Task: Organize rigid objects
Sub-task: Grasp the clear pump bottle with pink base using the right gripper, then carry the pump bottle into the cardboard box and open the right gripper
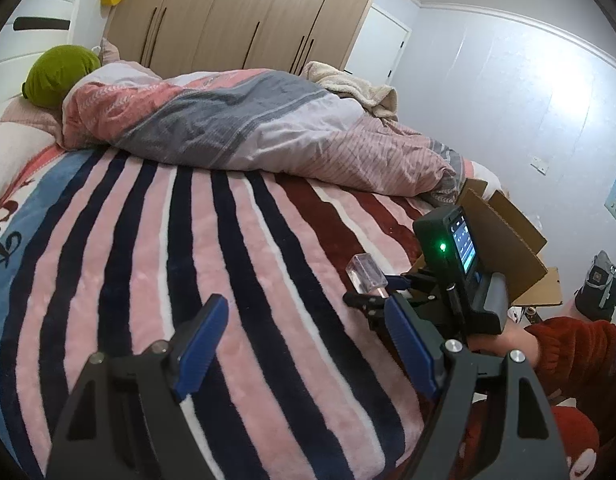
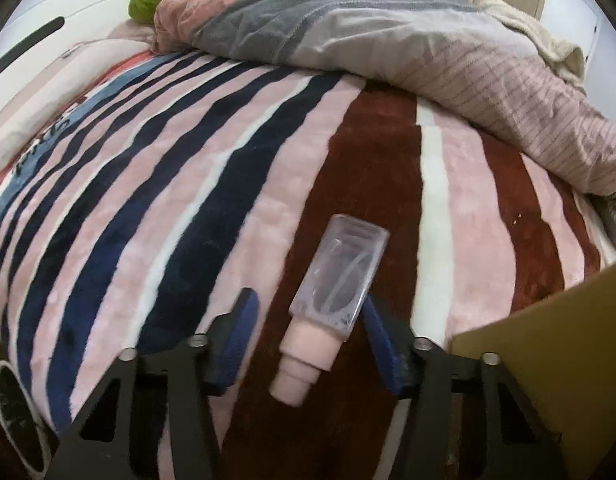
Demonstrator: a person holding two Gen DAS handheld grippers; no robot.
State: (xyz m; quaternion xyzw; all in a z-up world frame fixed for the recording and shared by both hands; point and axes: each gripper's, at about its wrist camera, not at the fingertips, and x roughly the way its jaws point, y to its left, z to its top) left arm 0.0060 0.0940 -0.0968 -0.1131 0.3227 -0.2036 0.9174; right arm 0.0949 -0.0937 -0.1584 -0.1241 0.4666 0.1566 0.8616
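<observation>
A clear plastic bottle [image 2: 340, 276] with a pale pink cap lies between my right gripper's [image 2: 312, 328] blue pads, cap toward the camera. The jaws stand open wide; only the right pad seems to touch the bottle. The bottle is blurred, and I cannot tell whether it rests on the striped blanket or is in the air. In the left wrist view the same bottle [image 1: 366, 274] sticks up at the right gripper's [image 1: 378, 292] tip. My left gripper [image 1: 308, 344] is open and empty above the striped blanket [image 1: 167, 264].
An open cardboard box [image 1: 504, 240] stands at the bed's right edge; its flap [image 2: 548, 344] shows close beside my right gripper. A rumpled duvet [image 1: 235, 120], a green pillow [image 1: 55, 74] and a cream towel [image 1: 356, 88] lie at the far side. Wardrobes [image 1: 243, 12] stand behind.
</observation>
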